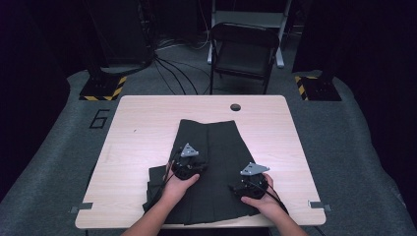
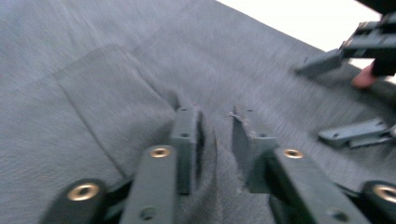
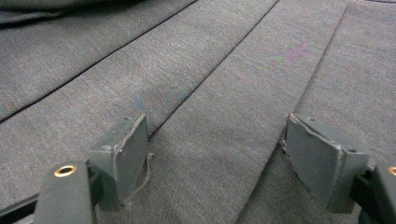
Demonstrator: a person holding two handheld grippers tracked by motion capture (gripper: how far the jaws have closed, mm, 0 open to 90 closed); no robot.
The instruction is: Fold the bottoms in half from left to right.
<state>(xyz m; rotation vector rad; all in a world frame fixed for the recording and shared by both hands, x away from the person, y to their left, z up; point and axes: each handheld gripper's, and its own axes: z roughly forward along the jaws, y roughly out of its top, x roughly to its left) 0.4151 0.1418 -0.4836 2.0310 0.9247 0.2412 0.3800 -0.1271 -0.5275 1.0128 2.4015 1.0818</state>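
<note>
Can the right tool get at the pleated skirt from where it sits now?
Probably yes: the right tool hangs just above the skirt, jaws wide open, nothing between them and the cloth.

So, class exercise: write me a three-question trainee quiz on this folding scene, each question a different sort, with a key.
1. True or false: the dark pleated skirt lies flat on the wooden table.
2. Which gripper's jaws stand wider apart: (a) the left gripper, (b) the right gripper?
3. What stands on the floor beyond the table's far edge?

Key
1. True.
2. (b): the right gripper's jaws are spread wide over the pleats, with nothing pinched between them; the left's stand close together with a gap, a ridge of cloth beside one pad.
3. A black folding chair.
</note>
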